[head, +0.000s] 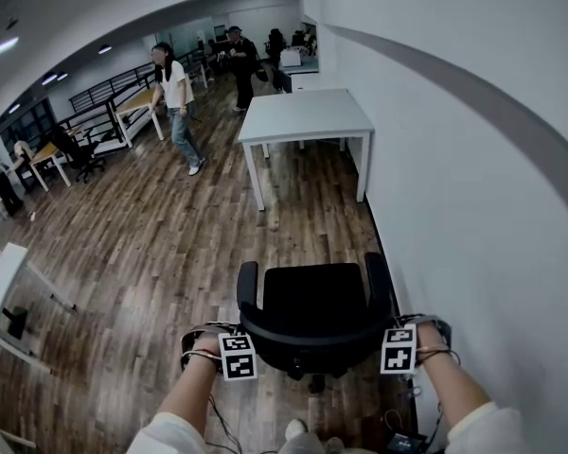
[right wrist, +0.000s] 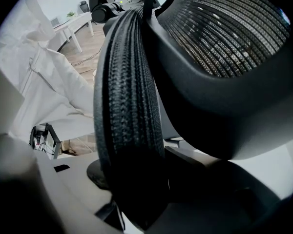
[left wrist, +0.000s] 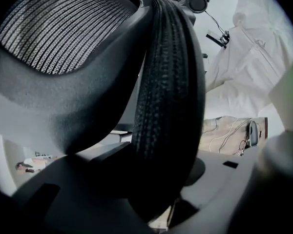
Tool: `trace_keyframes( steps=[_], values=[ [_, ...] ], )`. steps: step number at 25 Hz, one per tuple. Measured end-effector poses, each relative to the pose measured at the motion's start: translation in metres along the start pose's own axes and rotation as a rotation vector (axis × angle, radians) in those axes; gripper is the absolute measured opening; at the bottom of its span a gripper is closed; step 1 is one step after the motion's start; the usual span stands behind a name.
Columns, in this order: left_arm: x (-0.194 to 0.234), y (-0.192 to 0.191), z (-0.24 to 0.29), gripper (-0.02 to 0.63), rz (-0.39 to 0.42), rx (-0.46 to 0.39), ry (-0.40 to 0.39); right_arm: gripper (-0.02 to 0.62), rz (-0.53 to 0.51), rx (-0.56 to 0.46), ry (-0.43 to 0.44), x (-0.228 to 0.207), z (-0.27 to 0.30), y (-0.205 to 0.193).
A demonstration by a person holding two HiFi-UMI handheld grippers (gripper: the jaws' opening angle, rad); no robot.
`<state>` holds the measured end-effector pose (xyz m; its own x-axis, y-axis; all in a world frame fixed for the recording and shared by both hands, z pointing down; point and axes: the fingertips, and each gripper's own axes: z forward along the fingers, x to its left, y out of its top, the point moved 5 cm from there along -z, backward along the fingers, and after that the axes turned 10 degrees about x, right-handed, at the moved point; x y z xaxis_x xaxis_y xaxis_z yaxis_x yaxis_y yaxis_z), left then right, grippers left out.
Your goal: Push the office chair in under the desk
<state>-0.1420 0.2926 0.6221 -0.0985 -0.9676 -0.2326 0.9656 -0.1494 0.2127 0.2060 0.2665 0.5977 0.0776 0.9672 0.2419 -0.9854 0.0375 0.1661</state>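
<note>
Currently office chair (head: pixel 314 301) is being gripped at backrest rim (left wrist: pixel 168 96) by left hand-held gripper (head: pixel 239 343) and right hand-held gripper (head: pixel 396 337), both clamped on it. Chair is being kept on floor (head: pixel 170 253) beside wall (head: pixel 454 206), well apart from surface (head: pixel 303 116). Likely risk: if uneven push is being applied, castors swivelling, chair being steered into wall or surface leg.

My forearms (head: pixel 191 393) stretch forward side by side. My left gripper (head: pixel 235 346) and right gripper (head: pixel 399 340) point steeply down, each with its jaws closed on the chair back (head: pixel 312 337).
</note>
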Motion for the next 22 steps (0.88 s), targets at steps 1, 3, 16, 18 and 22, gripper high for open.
trace_keyframes(
  steps=[1, 3, 16, 18, 22],
  values=[
    [0.004, 0.000, 0.001, 0.202, 0.002, -0.001, 0.000, 0.238, 0.001, 0.000, 0.001, -0.004, 0.001, 0.001],
    [0.013, -0.001, 0.003, 0.202, 0.005, -0.003, 0.000, 0.238, 0.004, 0.000, 0.003, -0.012, 0.002, 0.003],
    [0.075, -0.002, 0.020, 0.202, 0.031, -0.018, 0.012, 0.238, 0.030, 0.011, 0.016, -0.063, 0.017, 0.012],
    [0.083, 0.000, 0.023, 0.202, 0.036, -0.020, 0.011, 0.238, 0.035, 0.016, 0.017, -0.069, 0.021, 0.010],
    [0.099, 0.008, 0.027, 0.201, 0.044, -0.024, 0.011, 0.238, 0.039, 0.023, 0.020, -0.084, 0.025, 0.005]
  ],
)
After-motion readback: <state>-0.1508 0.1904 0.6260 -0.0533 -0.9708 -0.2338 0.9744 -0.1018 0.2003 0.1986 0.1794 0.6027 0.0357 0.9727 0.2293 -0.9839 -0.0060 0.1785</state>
